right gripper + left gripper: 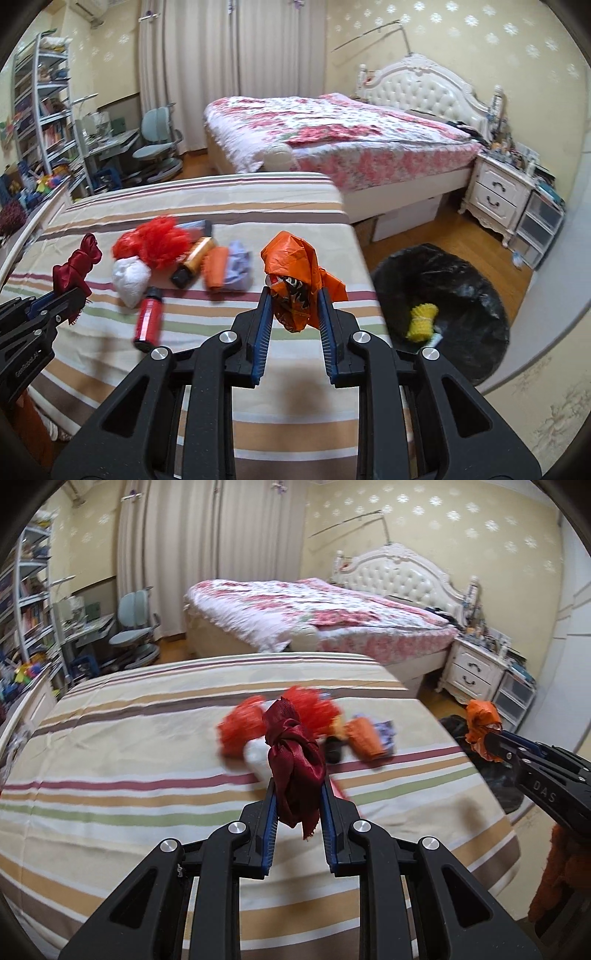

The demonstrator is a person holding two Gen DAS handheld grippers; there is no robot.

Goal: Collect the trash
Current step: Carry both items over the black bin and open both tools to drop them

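Observation:
My left gripper (297, 786) is shut on a dark red knotted ribbon (293, 764) and holds it above the striped bed (147, 775). It also shows at the left of the right wrist view (70, 291) with the ribbon (75, 267). My right gripper (295, 291) is shut on an orange crumpled wrapper (291, 266), held above the bed's right edge; it also shows in the left wrist view (487, 738). On the bed lie a red mesh puff (159, 243), a white wad (129, 277), a red bottle (149, 319), an amber bottle (194, 260), an orange cup (216, 271) and lilac paper (240, 267).
A black-lined trash bin (461, 288) stands on the wood floor right of the bed, with a yellow mesh piece (423, 319) inside. A flowered bed (332, 136), a white nightstand (495, 195), a desk with chair (155, 147) and shelves (40, 103) lie beyond.

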